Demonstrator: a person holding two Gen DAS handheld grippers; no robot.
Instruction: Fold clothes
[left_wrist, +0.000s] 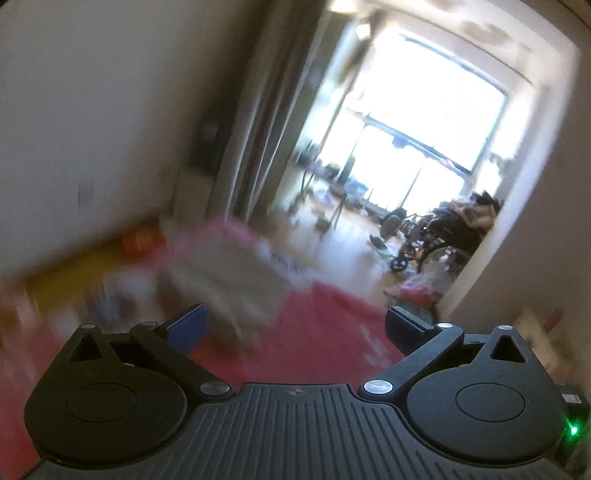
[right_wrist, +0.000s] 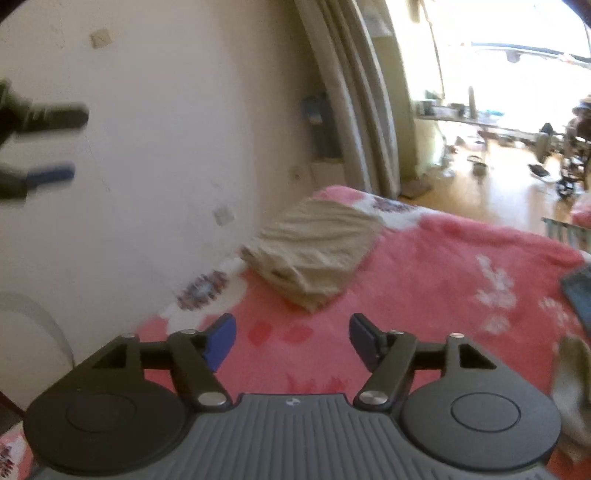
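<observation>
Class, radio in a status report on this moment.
Left gripper and right gripper: jaws open, empty. Beige garment folded on pink bedspread. Nothing in the way.

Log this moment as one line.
stage: fold done | cloth: folded, on pink blanket | left gripper: open, empty | right gripper: open, empty, short of cloth

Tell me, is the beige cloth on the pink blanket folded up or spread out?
Folded. The beige wrinkled cloth lies as a thick compact rectangle with stacked layers at its near edge, on the pink flowered blanket.
</observation>
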